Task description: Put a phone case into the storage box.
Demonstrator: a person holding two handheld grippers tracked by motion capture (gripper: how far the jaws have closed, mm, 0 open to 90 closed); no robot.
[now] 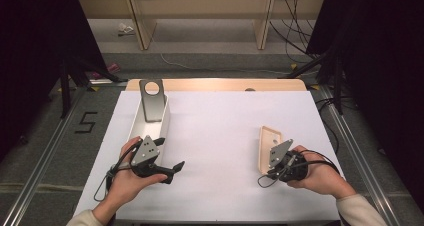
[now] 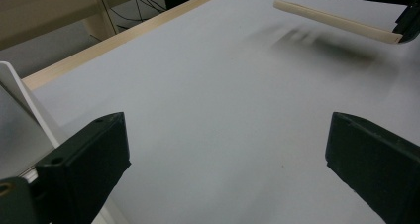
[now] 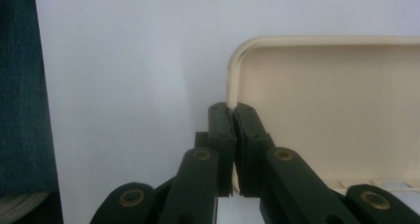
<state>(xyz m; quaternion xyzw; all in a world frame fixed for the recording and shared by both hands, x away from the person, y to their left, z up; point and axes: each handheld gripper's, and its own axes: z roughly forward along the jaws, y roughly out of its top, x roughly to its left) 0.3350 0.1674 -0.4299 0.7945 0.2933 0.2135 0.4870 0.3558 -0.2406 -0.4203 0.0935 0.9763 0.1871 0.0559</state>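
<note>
A shallow cream tray (image 1: 268, 145) stands tilted on its long edge at the right of the white table top (image 1: 220, 131). My right gripper (image 1: 269, 172) is shut on its near rim. In the right gripper view the jaws (image 3: 233, 107) pinch the tray's rounded rim (image 3: 237, 65), with the tray's inside (image 3: 337, 110) to the right. My left gripper (image 1: 171, 153) is open near the front left, empty, beside the near end of a long white box (image 1: 136, 120). The left gripper view has the open gripper (image 2: 225, 135) over bare table and the cream tray (image 2: 337, 21) far off.
A grey metal plate with a round hole (image 1: 152, 102) leans inside the white box at the back left. The box wall (image 2: 15, 85) is close to my left jaw. A wooden table edge (image 1: 215, 84) runs along the back, with shelving and cables on the floor behind.
</note>
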